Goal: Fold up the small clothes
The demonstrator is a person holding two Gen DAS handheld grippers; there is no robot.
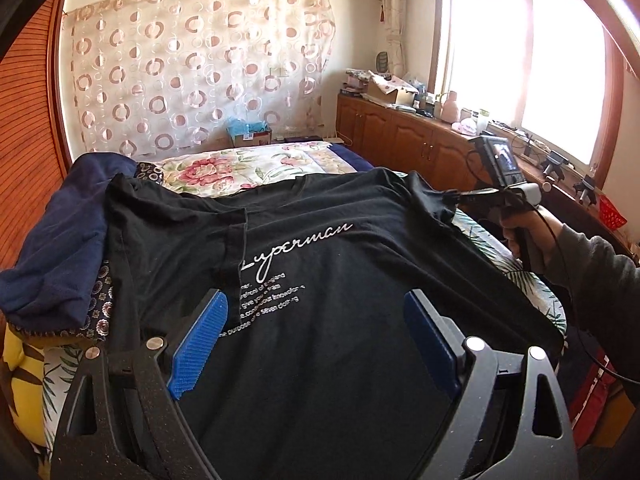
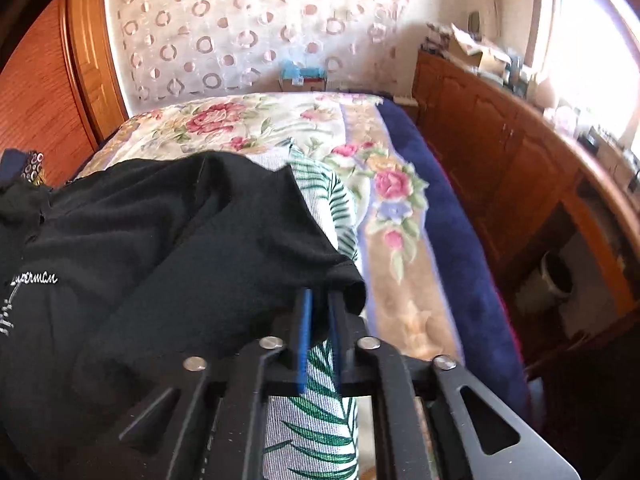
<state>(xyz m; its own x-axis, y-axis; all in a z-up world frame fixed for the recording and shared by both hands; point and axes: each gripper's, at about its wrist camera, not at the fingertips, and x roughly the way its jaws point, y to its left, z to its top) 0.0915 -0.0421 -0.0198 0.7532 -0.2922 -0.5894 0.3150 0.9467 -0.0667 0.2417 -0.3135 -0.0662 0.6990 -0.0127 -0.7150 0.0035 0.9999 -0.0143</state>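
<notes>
A black T-shirt with white "Superman" lettering lies spread on the bed, its left side folded inward over the print. My left gripper hovers low over the shirt's front, and its blue pads stand wide open with nothing between them. At the shirt's right sleeve, my right gripper is held by a hand in a dark sleeve. In the right wrist view the black T-shirt bunches up to the right gripper, whose jaws are shut on the sleeve's edge.
A navy cloth lies heaped left of the shirt. Beyond it stretches the floral bedspread, with a palm-leaf sheet under the shirt. A cluttered wooden cabinet runs along the right below the window. A yellow cushion sits at the near left.
</notes>
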